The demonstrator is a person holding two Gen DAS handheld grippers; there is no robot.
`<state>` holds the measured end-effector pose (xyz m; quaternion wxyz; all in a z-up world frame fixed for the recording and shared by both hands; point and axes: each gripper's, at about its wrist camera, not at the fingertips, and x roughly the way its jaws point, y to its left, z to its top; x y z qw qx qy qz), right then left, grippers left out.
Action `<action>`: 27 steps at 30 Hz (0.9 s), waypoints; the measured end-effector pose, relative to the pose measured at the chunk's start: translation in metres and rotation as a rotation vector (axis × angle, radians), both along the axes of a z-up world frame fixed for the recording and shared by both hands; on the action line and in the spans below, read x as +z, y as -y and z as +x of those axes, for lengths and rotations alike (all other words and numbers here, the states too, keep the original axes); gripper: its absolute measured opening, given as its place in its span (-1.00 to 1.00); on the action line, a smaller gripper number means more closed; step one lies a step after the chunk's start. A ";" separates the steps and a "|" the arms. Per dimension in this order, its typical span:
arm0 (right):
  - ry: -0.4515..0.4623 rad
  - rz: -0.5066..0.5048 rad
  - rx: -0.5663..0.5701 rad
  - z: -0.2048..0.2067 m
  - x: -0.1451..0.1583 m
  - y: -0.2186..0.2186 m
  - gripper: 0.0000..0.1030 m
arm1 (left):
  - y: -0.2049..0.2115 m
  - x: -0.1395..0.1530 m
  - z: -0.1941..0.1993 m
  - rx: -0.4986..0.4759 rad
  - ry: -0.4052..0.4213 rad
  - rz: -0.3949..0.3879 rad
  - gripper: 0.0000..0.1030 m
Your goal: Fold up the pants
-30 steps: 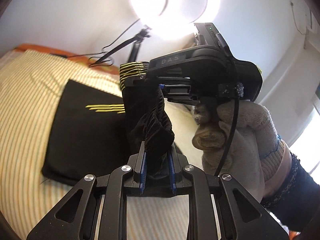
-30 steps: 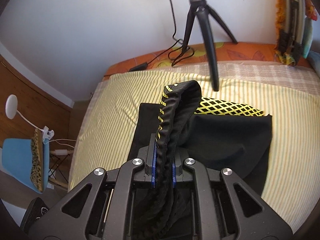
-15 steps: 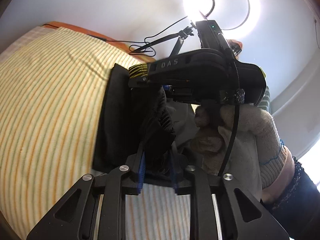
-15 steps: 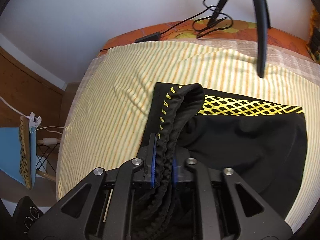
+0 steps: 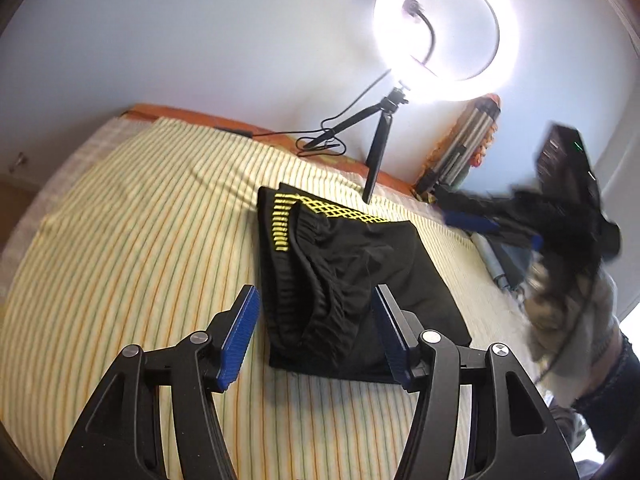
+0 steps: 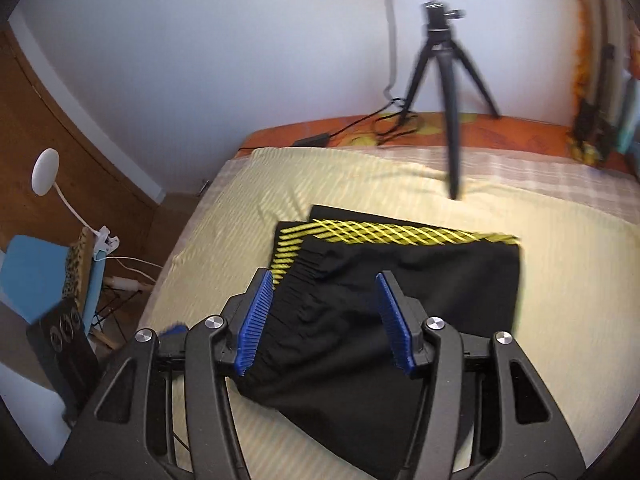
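The black pants (image 5: pixel 352 276) with yellow mesh trim lie folded into a compact rectangle on the striped bedspread (image 5: pixel 132 264). The ribbed waistband sits on top at the left. My left gripper (image 5: pixel 316 336) hovers above the near edge of the pants, its jaws opening, blue pads apart with no cloth pinched. In the right wrist view the pants (image 6: pixel 400 304) lie below my right gripper (image 6: pixel 326 322), whose jaws are also opening and hold nothing. The right gripper (image 5: pixel 492 226) shows blurred at the right of the left wrist view, in a gloved hand (image 5: pixel 568 304).
A lit ring light (image 5: pixel 444 36) on a small tripod (image 6: pixel 448 80) stands at the far edge of the bed, with cables by the wall. A blue chair (image 6: pixel 36 276) and a white lamp (image 6: pixel 46 170) stand left of the bed. Striped bedspread (image 6: pixel 576 304) surrounds the pants.
Both grippers released the waistband, and their jaws spread apart. The waistband dropped flat onto the folded pants. The right gripper swung away to the right in the left wrist view.
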<state>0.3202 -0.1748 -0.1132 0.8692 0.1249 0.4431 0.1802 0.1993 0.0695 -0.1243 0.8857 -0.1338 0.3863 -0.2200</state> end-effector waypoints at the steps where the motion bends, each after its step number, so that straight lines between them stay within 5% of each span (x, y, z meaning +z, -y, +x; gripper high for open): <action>1: 0.004 -0.011 -0.011 -0.011 -0.002 0.009 0.09 | 0.007 -0.003 0.006 -0.012 0.001 0.012 0.11; 5: -0.009 -0.119 -0.039 -0.049 -0.023 0.026 0.09 | 0.035 -0.012 0.024 -0.080 -0.029 0.085 0.06; 9: -0.042 -0.115 -0.025 -0.071 -0.044 0.035 0.09 | 0.054 -0.027 0.034 -0.116 -0.061 0.181 -0.11; 15: -0.073 -0.170 0.017 -0.085 -0.067 0.025 0.09 | 0.056 -0.038 0.033 -0.107 -0.065 0.263 -0.68; 21: -0.116 -0.211 0.043 -0.088 -0.085 0.023 0.09 | 0.035 -0.032 0.038 -0.015 -0.083 0.218 -0.63; 27: -0.118 -0.191 0.047 -0.091 -0.085 0.031 0.09 | 0.045 -0.011 0.052 -0.062 -0.036 0.276 -0.57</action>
